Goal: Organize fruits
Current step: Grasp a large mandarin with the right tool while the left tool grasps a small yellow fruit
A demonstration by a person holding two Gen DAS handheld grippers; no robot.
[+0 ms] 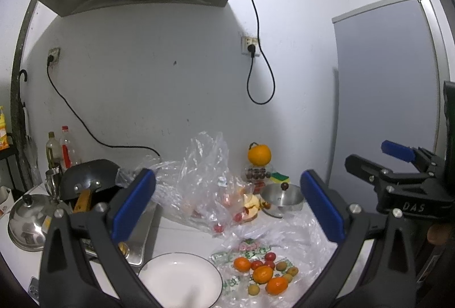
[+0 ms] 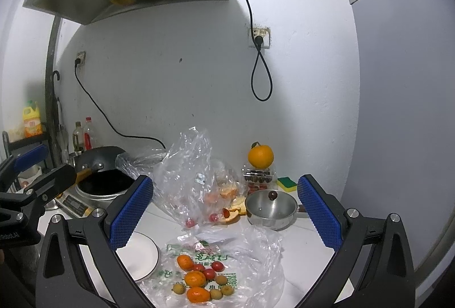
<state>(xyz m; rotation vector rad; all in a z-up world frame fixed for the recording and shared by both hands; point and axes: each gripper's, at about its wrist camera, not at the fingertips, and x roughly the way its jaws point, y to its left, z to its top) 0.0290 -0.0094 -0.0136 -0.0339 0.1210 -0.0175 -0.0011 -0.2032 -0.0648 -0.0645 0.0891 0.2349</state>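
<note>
A pile of small fruits lies on a flat printed plastic bag (image 1: 244,251) (image 2: 199,254): tangerines (image 1: 262,273) (image 2: 195,278), red cherry tomatoes (image 1: 270,256) (image 2: 217,266) and small brownish-green round fruits (image 1: 291,271) (image 2: 221,279). An empty white plate (image 1: 182,279) (image 2: 139,256) sits just left of the pile. My left gripper (image 1: 227,208) is open and empty, held above the plate and pile. My right gripper (image 2: 224,211) is open and empty above the pile; it also shows at the right of the left wrist view (image 1: 369,162).
A crumpled clear bag (image 1: 199,180) (image 2: 184,174) with more fruit lies behind. A large orange (image 1: 258,154) (image 2: 260,156) tops a clear box by the wall. A small steel pot (image 1: 283,195) (image 2: 270,209), a sponge (image 2: 287,183), a black wok (image 1: 88,180) (image 2: 102,165), a steel lid (image 1: 27,222) and bottles (image 1: 65,148) stand around.
</note>
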